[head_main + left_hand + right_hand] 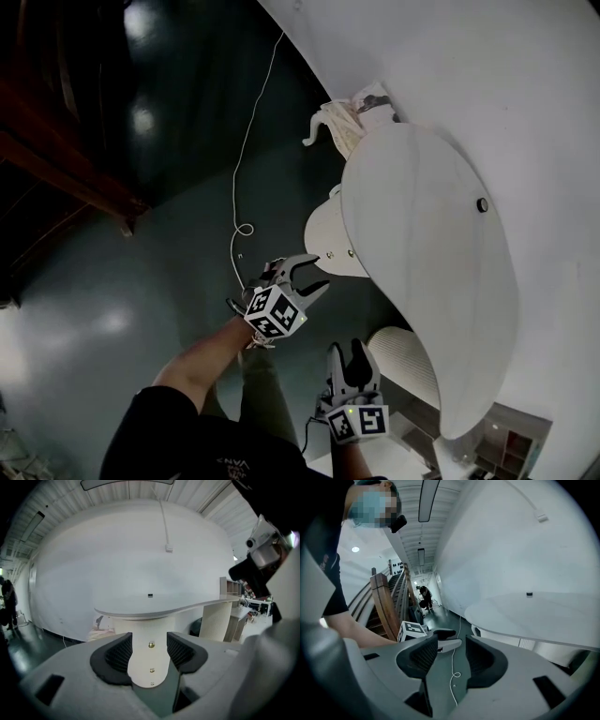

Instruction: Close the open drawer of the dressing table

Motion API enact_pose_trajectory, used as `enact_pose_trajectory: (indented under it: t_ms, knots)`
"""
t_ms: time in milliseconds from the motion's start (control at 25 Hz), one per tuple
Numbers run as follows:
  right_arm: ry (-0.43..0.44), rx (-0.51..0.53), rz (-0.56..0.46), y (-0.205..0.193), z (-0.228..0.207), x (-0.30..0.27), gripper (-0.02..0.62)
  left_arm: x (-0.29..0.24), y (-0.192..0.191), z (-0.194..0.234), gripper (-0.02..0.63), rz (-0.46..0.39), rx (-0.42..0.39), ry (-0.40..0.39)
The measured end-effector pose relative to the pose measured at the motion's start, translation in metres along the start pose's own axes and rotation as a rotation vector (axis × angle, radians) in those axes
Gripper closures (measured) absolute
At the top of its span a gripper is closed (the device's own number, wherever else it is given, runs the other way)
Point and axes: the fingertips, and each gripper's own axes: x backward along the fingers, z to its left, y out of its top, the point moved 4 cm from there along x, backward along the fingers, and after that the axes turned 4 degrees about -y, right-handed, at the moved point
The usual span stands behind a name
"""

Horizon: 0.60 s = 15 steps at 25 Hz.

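- Your right gripper (pixel 347 349) hangs lowest and closest to you. Its jaws are wide with nothing between them. Through the gap, its own view shows only the dark floor (pixel 440 688), a white cable (pixel 453 667) and the marker cube (pixel 412 630) of your other gripper.
- Your left gripper (pixel 298 272) is ahead of it, jaws also wide and gripping nothing, pointed at the drawer.
- The drawer (pixel 143 665) is the rounded white front with three brass fittings (pixel 151 644) down its middle, tucked under the dressing table (pixel 422 272).
- From above, the drawer juts out past the edge of the table's white top, so I judge it not yet shut.
- In the left gripper view the drawer front fills the gap between the jaws. I cannot tell whether the tips touch it.
- You are at the approach-and-push step, and nothing here needs pinching. Set both jaw tips flat against the front, or bring the jaws together first and push with their blunt end.
- Aim at the line of fittings, the centre of the curve. A push off to one side would likely skew the drawer on its runners.
- Drive level and straight in under the top, not downward, and ease off as the front nears the table.
- The right gripper has no part in this push, so hold it clear of the drawer's path.
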Motion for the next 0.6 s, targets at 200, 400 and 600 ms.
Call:
enact_pose_trajectory:
  t_ms: [200, 400, 600]
  knots:
    - [-0.008, 0.004, -0.037, -0.002, 0.019, 0.021, 0.408, 0.040, 0.015, -0.021, 0.392, -0.021, -0.032, -0.001]
    - [-0.033, -0.003, -0.068, -0.001, 0.036, 0.044, 0.410, 0.079, 0.027, -0.041, 0.439, -0.043, -0.052, -0.012]
    - [-0.053, 0.006, -0.093, -0.004, 0.053, 0.066, 0.411, 0.117, 0.036, -0.058, 0.471, -0.069, -0.066, -0.010]
